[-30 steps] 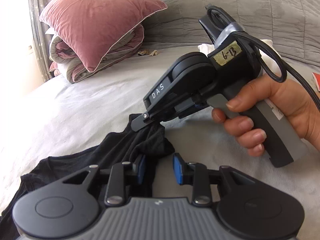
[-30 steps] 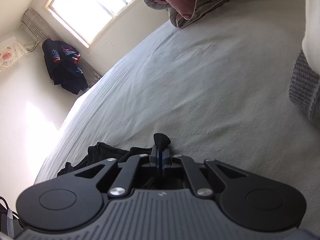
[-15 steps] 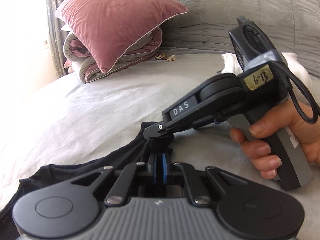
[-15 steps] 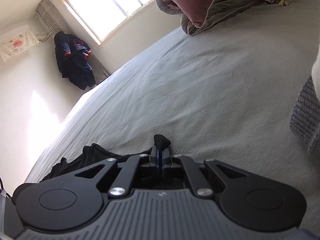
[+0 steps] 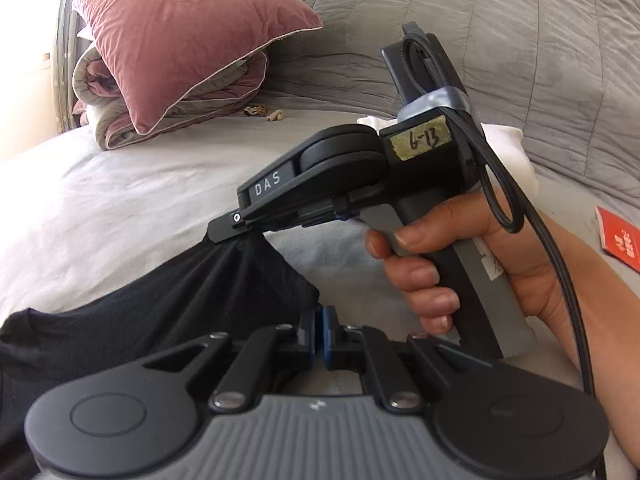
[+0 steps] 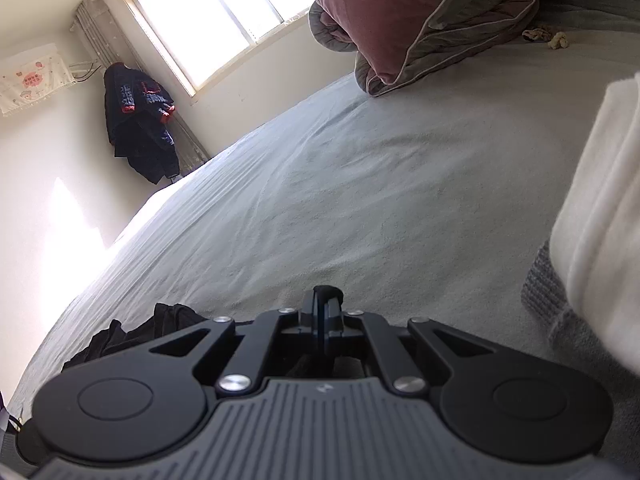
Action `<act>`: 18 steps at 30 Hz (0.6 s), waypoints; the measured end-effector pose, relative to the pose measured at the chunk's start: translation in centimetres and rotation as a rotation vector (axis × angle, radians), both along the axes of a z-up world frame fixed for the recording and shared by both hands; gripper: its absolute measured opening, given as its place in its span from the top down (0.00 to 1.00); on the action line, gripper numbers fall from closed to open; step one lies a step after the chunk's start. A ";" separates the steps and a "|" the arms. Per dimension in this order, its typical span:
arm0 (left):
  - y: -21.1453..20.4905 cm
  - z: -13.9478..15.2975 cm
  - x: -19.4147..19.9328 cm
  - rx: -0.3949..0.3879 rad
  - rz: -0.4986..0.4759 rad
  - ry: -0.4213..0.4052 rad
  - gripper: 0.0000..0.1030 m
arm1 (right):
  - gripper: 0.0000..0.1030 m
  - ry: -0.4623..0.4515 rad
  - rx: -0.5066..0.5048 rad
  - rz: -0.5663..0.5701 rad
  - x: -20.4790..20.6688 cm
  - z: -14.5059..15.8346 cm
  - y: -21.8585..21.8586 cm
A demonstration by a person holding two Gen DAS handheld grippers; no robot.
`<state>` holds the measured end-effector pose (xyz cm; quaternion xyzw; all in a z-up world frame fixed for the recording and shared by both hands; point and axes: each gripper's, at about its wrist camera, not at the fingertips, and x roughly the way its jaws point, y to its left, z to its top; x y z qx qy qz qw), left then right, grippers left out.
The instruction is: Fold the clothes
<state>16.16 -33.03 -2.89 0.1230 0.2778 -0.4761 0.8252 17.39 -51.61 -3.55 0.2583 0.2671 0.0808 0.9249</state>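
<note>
On the grey bed [image 5: 120,184], both claws grip one black garment [image 5: 180,296]: left gripper [image 5: 320,320] and right gripper [image 5: 224,232] clenched on its edge. Grasping looks done; next likely lifting it and spreading it flat

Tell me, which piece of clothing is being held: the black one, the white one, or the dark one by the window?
The black garment on the bed; both tools pinch its edge. The white one lies untouched; the dark jacket hangs by the window.

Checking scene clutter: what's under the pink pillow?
The pink pillow lies on a folded pink-and-grey quilt, which sits on the bed sheet. Anything between the quilt's folds is hidden.
</note>
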 end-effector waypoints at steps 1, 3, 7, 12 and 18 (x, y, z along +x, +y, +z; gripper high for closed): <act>0.0 -0.2 0.2 -0.007 0.000 0.023 0.97 | 0.99 -0.003 -0.005 -0.002 0.0 0.0 -0.2; -0.1 -0.5 0.7 -0.010 0.002 0.058 0.96 | 0.99 -0.002 -0.024 0.000 0.2 -0.1 -0.1; -0.2 -0.7 0.8 0.007 0.001 0.070 0.92 | 0.97 0.026 -0.100 0.004 0.9 -0.8 0.9; 1.0 0.2 0.7 -0.024 -0.019 0.098 0.66 | 0.87 0.011 -0.109 -0.004 0.6 -0.2 0.8; 5.4 2.1 2.2 -0.104 0.049 0.129 0.55 | 0.85 -0.044 -0.092 -0.016 -0.1 1.2 0.6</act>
